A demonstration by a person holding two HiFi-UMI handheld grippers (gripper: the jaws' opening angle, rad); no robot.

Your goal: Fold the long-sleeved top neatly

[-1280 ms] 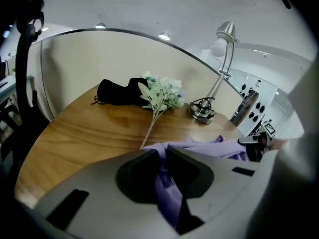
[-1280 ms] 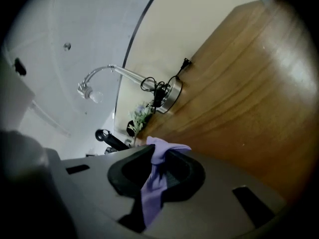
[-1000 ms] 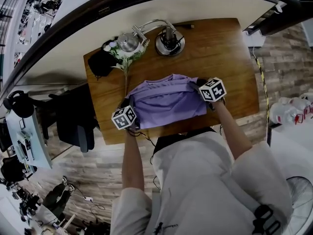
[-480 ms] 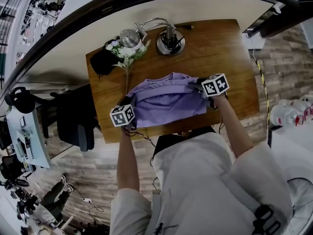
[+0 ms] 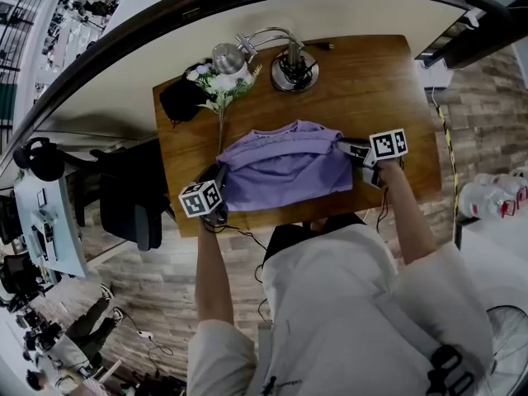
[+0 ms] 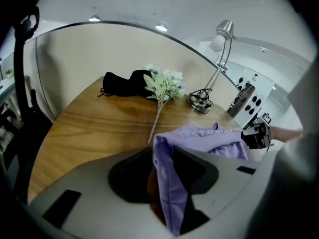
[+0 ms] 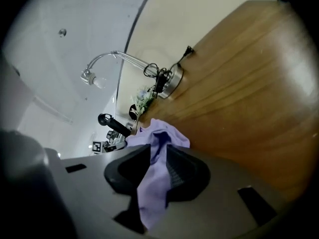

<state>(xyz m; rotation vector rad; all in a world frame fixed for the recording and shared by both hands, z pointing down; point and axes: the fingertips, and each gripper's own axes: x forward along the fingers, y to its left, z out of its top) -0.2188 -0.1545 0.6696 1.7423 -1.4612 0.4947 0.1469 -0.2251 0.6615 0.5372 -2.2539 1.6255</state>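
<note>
The purple long-sleeved top (image 5: 285,170) lies partly folded on the wooden table (image 5: 371,81). My left gripper (image 5: 221,176) is at its left end. In the left gripper view the cloth (image 6: 167,183) runs between the jaws, which have just been opening. A gap shows beside the left pad, so the left gripper (image 6: 164,156) is open. My right gripper (image 5: 348,147) is at the top's right end. Its jaws have just closed a little, and the cloth (image 7: 152,183) fills the gap between the pads of the right gripper (image 7: 158,156).
At the back of the table stand a desk lamp (image 5: 290,71), a bunch of artificial flowers (image 5: 216,85) and a black pouch (image 5: 181,99). A black chair (image 5: 124,196) stands left of the table. The person's body is against the near edge.
Both grippers have moved outward, the left one left and toward the near edge, the right one to the right. The top's ends have been drawn out with them.
</note>
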